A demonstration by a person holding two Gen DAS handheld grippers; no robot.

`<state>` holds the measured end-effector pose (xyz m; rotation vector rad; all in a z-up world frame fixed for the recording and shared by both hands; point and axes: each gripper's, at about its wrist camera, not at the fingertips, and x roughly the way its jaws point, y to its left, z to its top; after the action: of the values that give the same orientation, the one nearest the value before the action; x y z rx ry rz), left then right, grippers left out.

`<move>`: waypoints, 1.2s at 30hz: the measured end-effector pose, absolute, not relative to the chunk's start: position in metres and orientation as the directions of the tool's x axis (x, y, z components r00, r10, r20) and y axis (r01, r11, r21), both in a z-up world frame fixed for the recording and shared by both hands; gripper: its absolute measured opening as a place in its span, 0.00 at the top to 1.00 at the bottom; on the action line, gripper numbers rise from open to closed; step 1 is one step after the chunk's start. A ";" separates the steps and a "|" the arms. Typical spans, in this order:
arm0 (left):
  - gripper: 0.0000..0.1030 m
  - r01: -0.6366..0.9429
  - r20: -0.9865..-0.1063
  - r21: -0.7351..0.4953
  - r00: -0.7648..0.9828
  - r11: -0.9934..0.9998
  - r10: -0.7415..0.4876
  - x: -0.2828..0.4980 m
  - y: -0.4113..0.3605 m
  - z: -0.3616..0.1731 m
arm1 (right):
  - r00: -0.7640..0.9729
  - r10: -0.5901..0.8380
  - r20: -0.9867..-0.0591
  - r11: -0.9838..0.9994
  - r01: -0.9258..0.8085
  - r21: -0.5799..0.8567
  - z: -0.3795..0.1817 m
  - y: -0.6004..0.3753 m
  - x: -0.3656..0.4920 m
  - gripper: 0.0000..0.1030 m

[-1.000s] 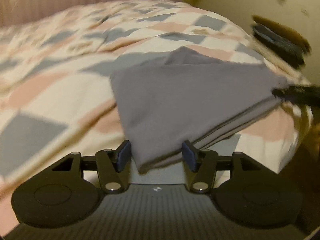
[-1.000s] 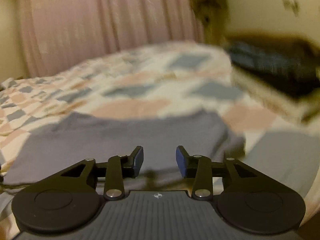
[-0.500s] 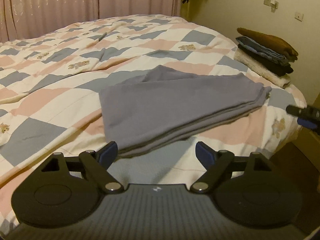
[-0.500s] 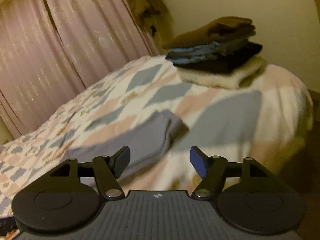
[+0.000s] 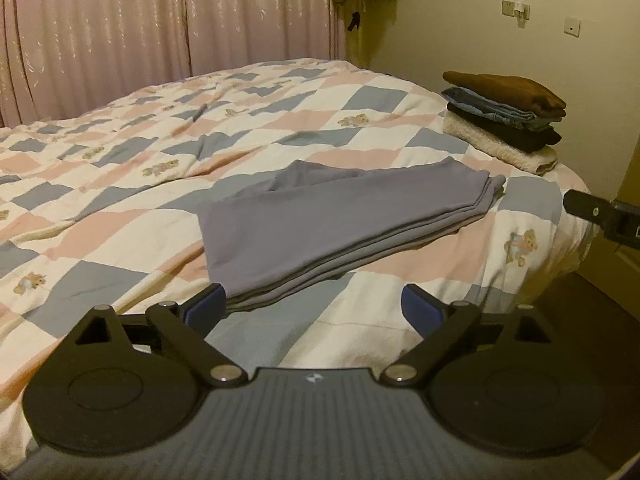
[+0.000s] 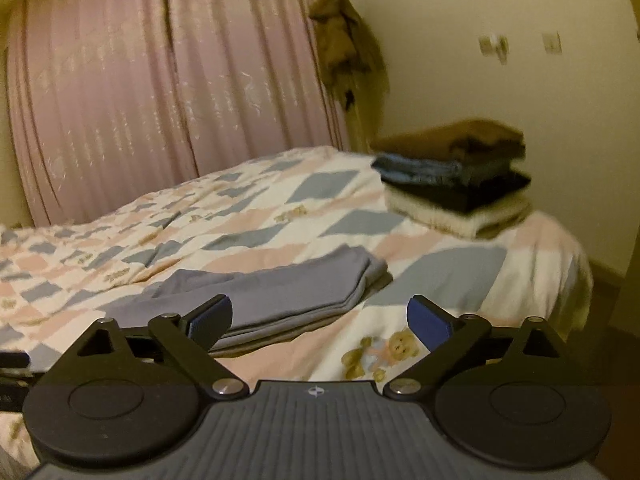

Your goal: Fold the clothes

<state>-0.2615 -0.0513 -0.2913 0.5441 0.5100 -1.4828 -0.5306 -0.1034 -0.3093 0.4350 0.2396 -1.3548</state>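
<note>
A folded grey garment (image 5: 332,220) lies flat on the checked quilt (image 5: 120,184) of the bed, several layers showing at its near edge. My left gripper (image 5: 314,306) hovers just short of that near edge, jaws still opening, nothing between them. In the right wrist view the same grey garment (image 6: 288,292) lies ahead and to the left. My right gripper (image 6: 320,318) is drawn back from it over the quilt (image 6: 440,280), jaws also opening and empty. The tip of the right gripper (image 5: 600,216) shows at the right edge of the left wrist view.
A stack of folded clothes (image 5: 506,114), brown on top, then blue, black and cream, sits at the bed's far right corner (image 6: 456,176). Pink curtains (image 5: 160,20) hang behind the bed. A brown garment (image 6: 348,44) hangs on the wall. Dark floor (image 5: 580,300) lies off the bed's right side.
Both grippers let go of the grey garment, opened wide and pulled back and up from it. The garment stays folded on the quilt.
</note>
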 end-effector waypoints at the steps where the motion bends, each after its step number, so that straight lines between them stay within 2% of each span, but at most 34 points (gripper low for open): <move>1: 0.10 0.999 -0.622 0.031 0.033 0.017 -0.782 -0.262 -0.048 -0.290 | 0.204 -0.889 -0.409 0.155 0.976 0.150 -0.309 -0.101 -0.528 0.06; 4: 0.08 0.999 -0.613 0.040 0.046 0.027 -0.789 -0.260 -0.040 -0.288 | 0.206 -0.879 -0.430 0.168 0.978 0.125 -0.309 -0.094 -0.524 0.03; 11: 0.06 0.998 -0.610 0.034 0.069 0.061 -0.790 -0.250 -0.023 -0.288 | 0.170 -0.851 -0.497 0.159 0.985 0.065 -0.309 -0.086 -0.513 0.02; 20: 0.03 0.996 -0.612 0.020 0.081 0.088 -0.787 -0.240 -0.026 -0.287 | 0.183 -0.850 -0.495 0.176 0.982 0.061 -0.296 -0.083 -0.501 0.02; 30: 0.03 0.995 -0.687 0.004 0.078 0.104 -0.722 -0.229 -0.059 -0.313 | 0.184 -0.818 -0.546 0.189 0.981 0.048 -0.310 -0.112 -0.492 0.02; 36: 0.01 0.994 -0.728 -0.001 0.076 0.111 -0.682 -0.218 -0.087 -0.331 | 0.164 -0.777 -0.608 0.174 0.984 0.043 -0.332 -0.137 -0.489 0.02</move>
<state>-0.2184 -0.0869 -0.3313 0.5918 0.6623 -1.3724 -0.4890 -0.1366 -0.3323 0.4886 0.5131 -1.3283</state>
